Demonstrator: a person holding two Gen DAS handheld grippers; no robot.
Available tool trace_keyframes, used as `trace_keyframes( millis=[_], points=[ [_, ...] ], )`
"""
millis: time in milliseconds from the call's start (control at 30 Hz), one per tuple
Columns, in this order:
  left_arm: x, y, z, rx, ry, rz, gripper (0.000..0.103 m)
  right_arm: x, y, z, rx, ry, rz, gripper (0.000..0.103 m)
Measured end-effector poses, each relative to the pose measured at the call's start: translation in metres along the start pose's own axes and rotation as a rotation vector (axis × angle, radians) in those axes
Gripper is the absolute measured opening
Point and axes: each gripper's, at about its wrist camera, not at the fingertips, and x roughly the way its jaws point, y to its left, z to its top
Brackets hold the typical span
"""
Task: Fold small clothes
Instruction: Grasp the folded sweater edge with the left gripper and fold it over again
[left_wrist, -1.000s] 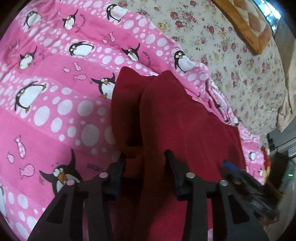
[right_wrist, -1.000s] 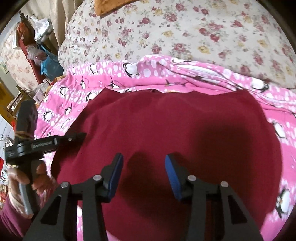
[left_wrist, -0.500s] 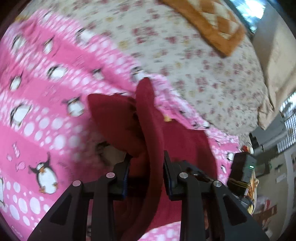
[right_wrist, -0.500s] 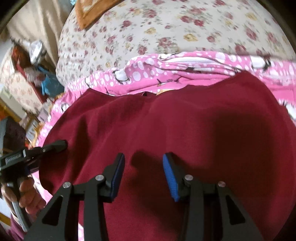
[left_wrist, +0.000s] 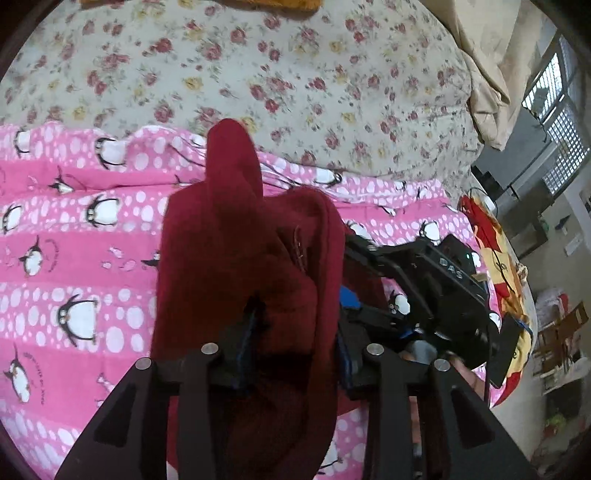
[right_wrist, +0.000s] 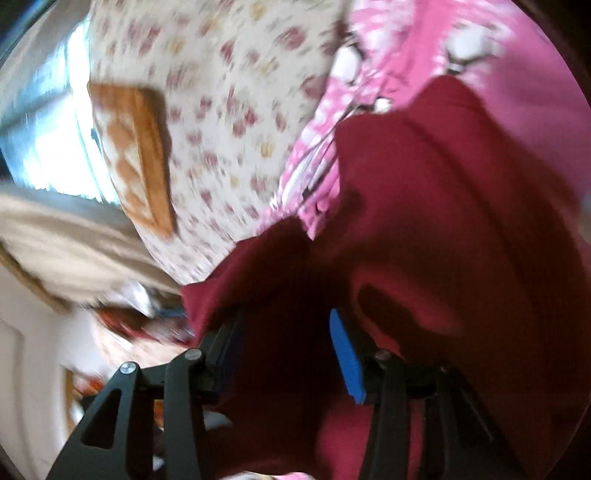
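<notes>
A dark red garment (left_wrist: 236, 258) is bunched up and lifted above the pink penguin blanket (left_wrist: 74, 258). My left gripper (left_wrist: 291, 332) is closed on a thick fold of it; the cloth fills the gap between the fingers. The right gripper's body (left_wrist: 436, 288) shows just to the right, close against the same cloth. In the blurred right wrist view the red garment (right_wrist: 443, 221) drapes over and between the fingers of my right gripper (right_wrist: 284, 343), whose jaws stand apart; whether they pinch the cloth is unclear.
A cream floral bedspread (left_wrist: 258, 66) lies beyond the pink blanket, with an orange quilted cushion (right_wrist: 144, 155) on it. A red and yellow cloth (left_wrist: 495, 251) and room clutter lie past the bed's right edge. A window (left_wrist: 554, 110) is at far right.
The left gripper has closed on the garment's edge and lifted it up and toward the right gripper. The right gripper has swung and tilted sharply, with red cloth now over its fingers.
</notes>
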Motion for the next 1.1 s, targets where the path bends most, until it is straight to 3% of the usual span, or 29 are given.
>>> trace_keyframes(
  millis=[167,233,333,567,633,833,933,967,1033,1100],
  points=[
    [-0.023,0.006,-0.004,-0.019,-0.012,-0.065,0.026,-0.002,0.003,-0.004,-0.024,0.003,0.02,0.059],
    [-0.017,0.006,-0.005,-0.023,0.024,-0.104,0.028,0.001,0.008,-0.005,-0.043,-0.004,-0.003,0.061],
    [-0.008,0.005,-0.011,-0.037,0.069,-0.094,0.028,0.001,0.01,-0.004,-0.052,-0.002,-0.016,0.061],
    [-0.042,0.016,-0.018,-0.077,-0.037,-0.118,0.028,-0.012,0.005,-0.002,-0.014,-0.017,0.043,0.067],
    [-0.045,0.028,-0.018,-0.102,-0.066,-0.069,0.028,-0.014,0.006,-0.004,-0.028,-0.025,0.05,0.068],
    [-0.014,0.066,-0.016,-0.171,-0.052,0.147,0.028,0.003,0.029,-0.014,-0.203,0.073,-0.129,0.069],
    [0.006,0.09,-0.01,-0.265,-0.015,0.128,0.028,0.022,0.045,-0.027,-0.366,0.131,-0.282,0.069],
    [0.008,0.094,-0.01,-0.286,-0.011,0.115,0.028,0.029,0.05,-0.032,-0.437,0.151,-0.345,0.068],
    [0.01,0.096,-0.008,-0.31,-0.01,0.082,0.028,0.039,0.058,-0.04,-0.558,0.176,-0.446,0.031],
    [0.008,0.093,-0.006,-0.31,-0.022,0.063,0.028,0.036,0.066,-0.038,-0.594,0.188,-0.437,0.025]
  ],
)
